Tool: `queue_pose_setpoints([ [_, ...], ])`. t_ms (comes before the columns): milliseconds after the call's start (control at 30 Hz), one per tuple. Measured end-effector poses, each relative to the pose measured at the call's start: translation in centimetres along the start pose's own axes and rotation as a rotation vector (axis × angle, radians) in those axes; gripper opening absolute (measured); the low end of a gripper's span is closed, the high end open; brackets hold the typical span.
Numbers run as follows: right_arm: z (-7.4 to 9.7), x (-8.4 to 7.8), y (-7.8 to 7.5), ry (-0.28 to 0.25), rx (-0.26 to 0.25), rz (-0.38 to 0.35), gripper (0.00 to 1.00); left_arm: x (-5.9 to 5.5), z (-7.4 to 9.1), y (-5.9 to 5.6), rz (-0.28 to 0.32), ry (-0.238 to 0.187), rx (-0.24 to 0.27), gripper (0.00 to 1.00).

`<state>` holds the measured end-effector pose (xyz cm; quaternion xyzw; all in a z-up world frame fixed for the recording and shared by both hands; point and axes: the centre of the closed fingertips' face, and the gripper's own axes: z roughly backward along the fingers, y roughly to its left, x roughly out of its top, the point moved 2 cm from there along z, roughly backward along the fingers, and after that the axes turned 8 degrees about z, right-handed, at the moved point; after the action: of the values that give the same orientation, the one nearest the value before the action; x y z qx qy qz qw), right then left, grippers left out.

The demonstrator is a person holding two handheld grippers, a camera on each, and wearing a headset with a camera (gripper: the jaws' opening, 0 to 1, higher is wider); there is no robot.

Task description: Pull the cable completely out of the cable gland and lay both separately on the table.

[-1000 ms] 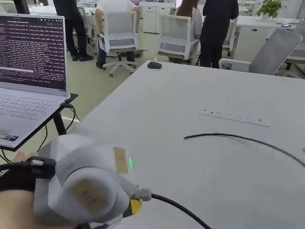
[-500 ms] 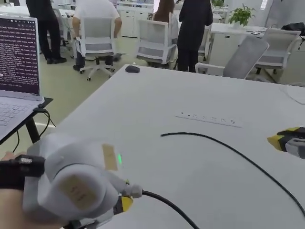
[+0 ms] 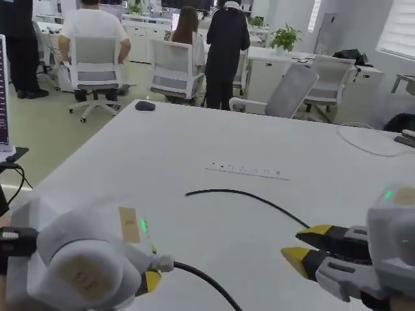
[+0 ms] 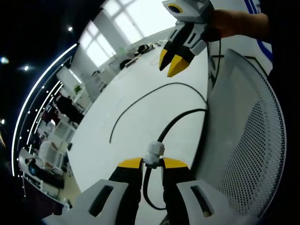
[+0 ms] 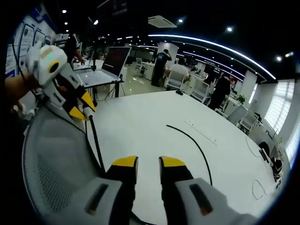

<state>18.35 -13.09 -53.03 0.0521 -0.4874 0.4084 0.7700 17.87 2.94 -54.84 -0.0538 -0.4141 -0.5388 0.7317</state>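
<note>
Our left tongs [image 4: 146, 163] are clenched on the white cable gland [image 4: 153, 151], and the black cable [image 3: 227, 190] runs out of it just ahead of the tips. Our right tongs [image 5: 143, 168] are released and empty, hovering over the counter [image 3: 194, 142] to the right of the left pair. We judge it best to grip the cable just beyond the gland and pull straight along its axis. The cable is thin and slack, curving across the counter beyond both tongs.
</note>
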Motion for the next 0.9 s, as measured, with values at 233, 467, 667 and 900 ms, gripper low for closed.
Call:
queue_pose_setpoints([
  [233, -1.0, 2.4, 3.3, -0.029, 0.07, 0.029, 0.18, 1.1, 0.0, -0.5, -0.031, -0.026, -0.001, 0.16],
  [467, -2.0, 3.9, 6.9, -0.035, 0.181, 0.106, 0.16, 2.0, 0.0, -0.9, -0.091, -0.028, -0.018, 0.16],
  [667, -2.7, 4.6, 8.9, -0.019, 0.251, 0.18, 0.13, 2.7, 0.1, -1.5, -0.112, -0.047, -0.033, 0.16],
  [900, -2.7, 4.7, 8.7, -0.014, 0.251, 0.222, 0.04, 2.8, 0.1, -1.6, -0.127, -0.057, -0.042, 0.16],
])
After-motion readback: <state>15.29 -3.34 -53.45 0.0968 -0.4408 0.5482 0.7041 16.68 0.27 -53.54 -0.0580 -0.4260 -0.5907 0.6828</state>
